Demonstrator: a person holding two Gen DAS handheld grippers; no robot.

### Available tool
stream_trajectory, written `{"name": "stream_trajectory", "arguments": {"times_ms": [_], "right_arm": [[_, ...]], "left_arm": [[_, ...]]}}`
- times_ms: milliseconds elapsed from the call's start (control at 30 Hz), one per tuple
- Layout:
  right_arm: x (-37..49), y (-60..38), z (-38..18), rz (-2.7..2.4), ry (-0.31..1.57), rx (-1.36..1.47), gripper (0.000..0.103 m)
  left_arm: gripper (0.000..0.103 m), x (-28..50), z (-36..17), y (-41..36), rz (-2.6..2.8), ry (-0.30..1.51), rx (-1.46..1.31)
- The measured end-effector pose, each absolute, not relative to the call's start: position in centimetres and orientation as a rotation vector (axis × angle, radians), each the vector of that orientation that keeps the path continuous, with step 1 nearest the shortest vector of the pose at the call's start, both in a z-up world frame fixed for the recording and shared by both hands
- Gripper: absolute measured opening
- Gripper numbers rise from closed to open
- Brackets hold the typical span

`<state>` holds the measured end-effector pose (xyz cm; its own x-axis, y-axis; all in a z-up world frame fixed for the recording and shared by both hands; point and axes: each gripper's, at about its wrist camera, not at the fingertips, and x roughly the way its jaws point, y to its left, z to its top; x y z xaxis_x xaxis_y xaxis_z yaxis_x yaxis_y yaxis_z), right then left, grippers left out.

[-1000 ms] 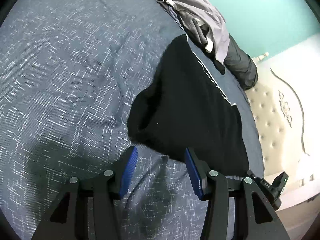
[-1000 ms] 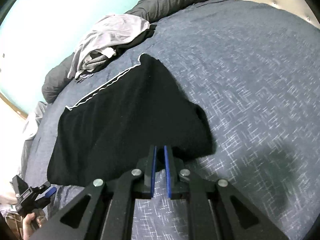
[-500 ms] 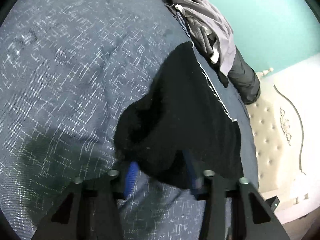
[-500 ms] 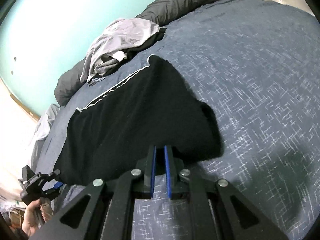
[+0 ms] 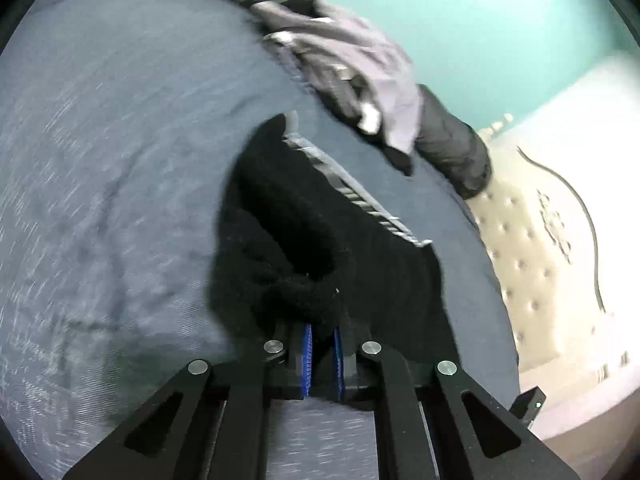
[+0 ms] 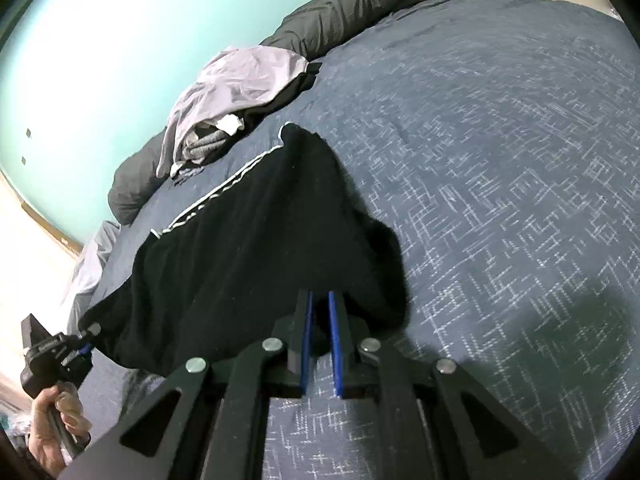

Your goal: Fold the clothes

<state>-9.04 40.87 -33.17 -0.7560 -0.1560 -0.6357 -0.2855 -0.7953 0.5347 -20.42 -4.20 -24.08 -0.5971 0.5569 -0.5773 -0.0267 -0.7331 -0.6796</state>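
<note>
Two grippers, both pinching black cloth: our left gripper has its blue pads drawn narrow on a bunched corner of the black garment, and our right gripper is clamped narrow on the near hem w/ cloth between the pads. The garment lies straight ahead of both, long axis running left-right between the two grips, its white-striped edge on the far side. In the right view the left gripper holds the other end at the bed's edge. Open quilt spreads wide to the right, room for a fold; a clothes pile & dark pillows crowd the far side. The near edge looks ready to carry toward the stripe, we judge.
</note>
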Motion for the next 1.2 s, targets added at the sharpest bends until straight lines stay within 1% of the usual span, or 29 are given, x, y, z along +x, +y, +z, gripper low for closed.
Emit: {"name": "stream_trajectory", "arguments": {"times_ms": [100, 233, 300, 367, 500, 567, 633, 667, 733, 800, 867, 900, 1000, 1100, 1200], "right_arm": [[-8.6, 41.6, -33.1, 2.693, 1.007, -1.048, 0.008], [-8.2, 42.5, -33.1, 2.675, 1.041, -1.035, 0.008], [-8.1, 42.9, -33.1, 2.667, 1.056, -1.033, 0.008], [-7.9, 43.3, -33.1, 2.659, 1.072, -1.031, 0.008], [-7.7, 44.1, -33.1, 2.643, 1.103, -1.026, 0.008], [-7.5, 44.5, -33.0, 2.635, 1.119, -1.024, 0.008], [-7.4, 44.9, -33.0, 2.627, 1.134, -1.021, 0.008], [-7.3, 45.1, -33.0, 2.623, 1.142, -1.02, 0.008], [-7.4, 45.1, -33.0, 2.628, 1.152, -1.02, 0.008], [-7.5, 45.1, -32.9, 2.639, 1.163, -1.019, 0.008], [-7.7, 44.8, -32.6, 2.668, 1.18, -1.007, 0.008], [-7.9, 44.7, -32.4, 2.682, 1.189, -1.001, 0.011], [-8.3, 44.2, -31.7, 2.731, 1.206, -0.967, 0.033], [-8.8, 43.7, -30.7, 2.788, 1.223, -0.929, 0.036], [-9.6, 43.2, -30.2, 2.824, 1.254, -0.927, 0.046]], "left_arm": [[0.008, -21.4, -21.2, -1.2, 2.348, -0.851, -1.122], [0.008, -23.5, -17.1, 5.3, 2.317, -0.681, -1.07], [0.008, -23.7, -16.8, 9.7, 2.282, -0.589, -1.074], [0.008, -23.7, -17.5, 13.4, 2.246, -0.51, -1.102], [0.008, -23.3, -21.8, 21.7, 2.139, -0.325, -1.229], [0.008, -23.1, -24.2, 24.1, 2.089, -0.285, -1.312], [0.01, -23.0, -24.1, 24.2, 2.085, -0.281, -1.312], [0.012, -23.0, -24.0, 24.3, 2.082, -0.279, -1.312], [0.023, -23.0, -23.9, 24.4, 2.078, -0.275, -1.313], [0.03, -22.9, -23.7, 24.5, 2.076, -0.27, -1.311], [0.035, -22.7, -21.8, 23.0, 2.114, -0.249, -1.261], [0.038, -22.6, -21.0, 22.1, 2.143, -0.24, -1.242], [0.039, -23.1, -20.1, 18.5, 2.237, -0.22, -1.243], [0.039, -23.0, -21.4, 15.2, 2.287, -0.204, -1.296], [0.039, -22.9, -23.2, 14.2, 2.303, -0.175, -1.343]]}}
